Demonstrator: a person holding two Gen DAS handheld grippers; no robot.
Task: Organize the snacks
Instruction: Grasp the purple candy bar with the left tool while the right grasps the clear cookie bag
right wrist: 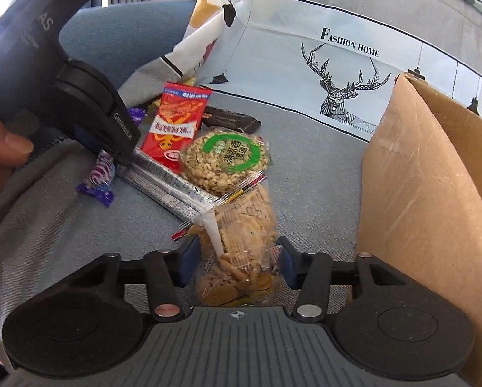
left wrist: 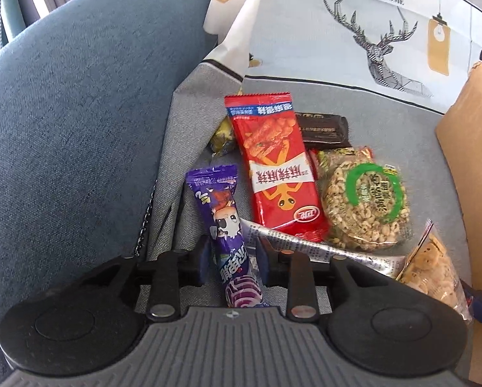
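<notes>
Left hand-held gripper (left wrist: 230,262) straddles purple candy stick (left wrist: 225,225), pads apart; right hand-held gripper (right wrist: 236,262) clamped on cracker bag (right wrist: 241,225) beside cardboard box (right wrist: 427,177)

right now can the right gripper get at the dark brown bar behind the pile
Probably not directly. The right gripper straddles the cracker bag, and the puffed grain cake lies between it and the dark brown bar.

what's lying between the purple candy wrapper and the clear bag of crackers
The long silver packet lies between the purple candy wrapper and the clear bag of crackers, stretching diagonally across the grey cloth; the right wrist view shows it best.
</notes>
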